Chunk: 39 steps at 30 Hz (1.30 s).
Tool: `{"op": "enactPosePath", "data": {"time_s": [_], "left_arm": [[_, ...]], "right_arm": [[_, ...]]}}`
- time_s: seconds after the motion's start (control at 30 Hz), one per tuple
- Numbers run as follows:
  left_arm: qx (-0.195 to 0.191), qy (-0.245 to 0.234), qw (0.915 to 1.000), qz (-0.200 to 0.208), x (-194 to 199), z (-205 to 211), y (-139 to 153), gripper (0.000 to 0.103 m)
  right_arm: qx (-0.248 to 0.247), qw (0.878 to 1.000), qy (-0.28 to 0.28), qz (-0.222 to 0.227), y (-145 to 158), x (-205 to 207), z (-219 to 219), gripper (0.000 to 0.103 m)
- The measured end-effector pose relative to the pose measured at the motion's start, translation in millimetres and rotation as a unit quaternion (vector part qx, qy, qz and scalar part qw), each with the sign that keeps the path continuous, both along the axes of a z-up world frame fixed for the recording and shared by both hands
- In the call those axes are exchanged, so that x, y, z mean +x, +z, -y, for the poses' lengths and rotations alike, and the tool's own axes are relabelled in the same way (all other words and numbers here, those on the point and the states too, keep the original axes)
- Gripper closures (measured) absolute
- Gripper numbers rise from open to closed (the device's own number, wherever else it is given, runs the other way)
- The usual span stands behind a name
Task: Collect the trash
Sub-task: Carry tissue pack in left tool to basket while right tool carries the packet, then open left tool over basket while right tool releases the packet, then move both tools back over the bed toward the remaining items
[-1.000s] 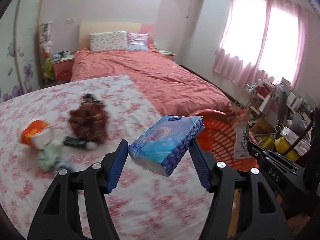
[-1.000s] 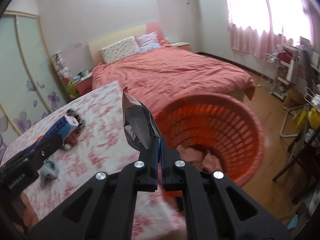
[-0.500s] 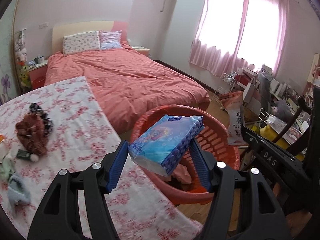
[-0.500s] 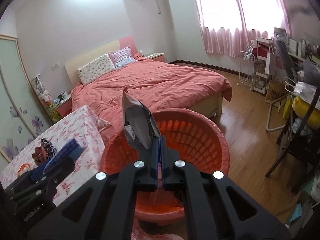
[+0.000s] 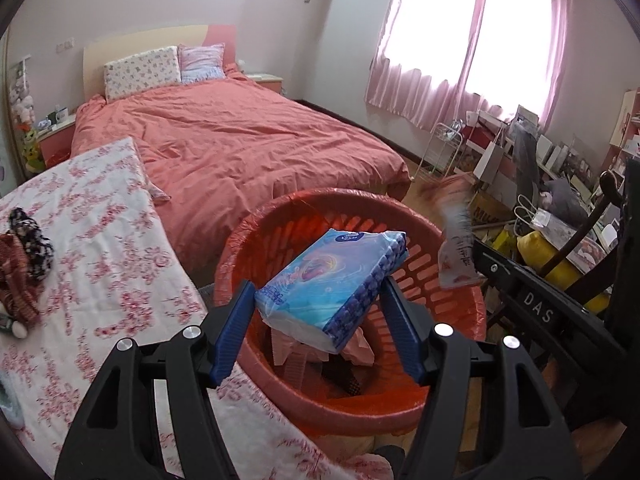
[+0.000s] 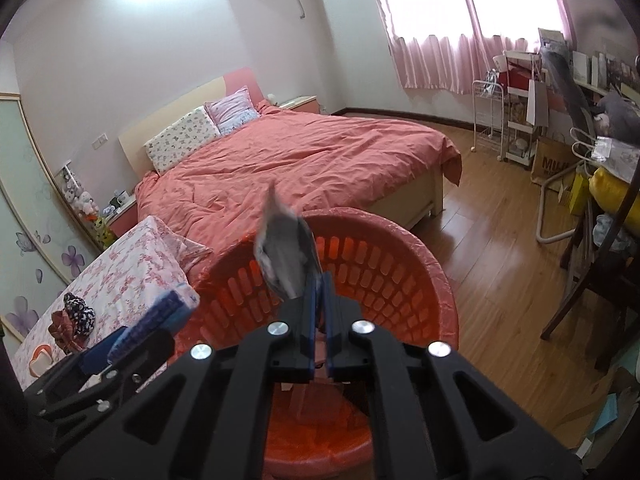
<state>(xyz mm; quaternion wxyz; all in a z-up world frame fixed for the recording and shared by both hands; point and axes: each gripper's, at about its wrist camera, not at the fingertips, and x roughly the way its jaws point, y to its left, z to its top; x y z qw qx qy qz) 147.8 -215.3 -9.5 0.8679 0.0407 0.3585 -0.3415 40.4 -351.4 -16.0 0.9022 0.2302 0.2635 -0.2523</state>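
Left wrist view: left hand-held gripper [image 5: 318, 312] clamps tissue pack [image 5: 334, 284] — long axis up-right — over basket [image 5: 256, 236].

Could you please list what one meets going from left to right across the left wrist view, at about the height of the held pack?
Floral-covered table → blue tissue pack → snack wrapper → yellow bag.

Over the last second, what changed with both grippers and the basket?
Both grippers swung from the floral table to over the orange basket. The right gripper is opening; the wrapper sits blurred at its tips. The left gripper kept its hold on the tissue pack. The clothes stayed on the table.
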Motion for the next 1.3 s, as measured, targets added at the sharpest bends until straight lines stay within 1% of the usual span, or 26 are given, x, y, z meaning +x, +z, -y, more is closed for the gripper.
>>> {"op": "enactPosePath", "data": {"time_s": [0.07, 0.1, 0.17, 0.2, 0.23, 0.4, 0.47, 0.63, 0.77, 0.87, 1.0, 1.13, 1.17, 1.2, 1.27, 1.3], "left_arm": [[0.005, 0.001, 1.0, -0.004, 3, 3, -3, 0.036], [0.008, 0.002, 0.9999, -0.009, 5, 4, -6, 0.036], [0.013, 0.004, 0.9998, -0.014, 7, 4, -9, 0.032], [0.016, 0.009, 0.9997, -0.018, 8, 2, -11, 0.03], [0.017, 0.012, 0.9996, -0.019, 9, 1, -12, 0.03], [0.024, 0.038, 0.9987, -0.025, 10, -19, -12, 0.029], [0.029, 0.048, 0.9982, -0.02, 11, -27, -10, 0.029], [0.047, 0.078, 0.9958, 0.0, 4, -59, -1, 0.029], [0.057, 0.109, 0.9923, 0.011, -2, -91, 4, 0.029], [0.053, 0.134, 0.9894, 0.02, -8, -120, 10, 0.029], [0.053, 0.176, 0.9823, 0.033, -16, -164, 18, 0.029], [0.048, 0.22, 0.9739, 0.029, -21, -212, 21, 0.028], [0.048, 0.232, 0.9712, 0.029, -22, -224, 20, 0.028], [0.051, 0.252, 0.9659, 0.028, -22, -242, 20, 0.028], [0.053, 0.275, 0.9597, 0.024, -22, -262, 17, 0.028], [0.053, 0.293, 0.9545, 0.021, -22, -280, 16, 0.028]], "right_arm": [[0.007, 1.0, 0.002, -0.001, -4, 4, 6, 0.093], [0.009, 1.0, 0.002, -0.003, -6, 5, 8, 0.087], [0.013, 1.0, 0.0, -0.007, -10, 7, 12, 0.082], [0.015, 1.0, -0.002, -0.009, -12, 7, 13, 0.08], [0.015, 1.0, -0.004, -0.01, -14, 6, 14, 0.08], [0.004, 1.0, -0.012, -0.017, -16, -1, 10, 0.063], [-0.008, 1.0, -0.009, -0.022, -13, -2, 5, 0.06], [-0.022, 0.999, 0.012, -0.027, -6, 0, -19, 0.059], [-0.027, 0.998, 0.04, -0.029, 1, 5, -43, 0.059], [-0.029, 0.997, 0.065, -0.028, 7, 9, -66, 0.059], [-0.032, 0.993, 0.112, -0.029, 15, 20, -106, 0.059], [-0.032, 0.984, 0.172, -0.031, 19, 34, -159, 0.059], [-0.033, 0.981, 0.186, -0.032, 19, 38, -173, 0.059], [-0.034, 0.978, 0.204, -0.033, 19, 43, -189, 0.059], [-0.034, 0.97, 0.236, -0.036, 20, 50, -218, 0.059], [-0.036, 0.966, 0.252, -0.036, 20, 54, -234, 0.059]]}}
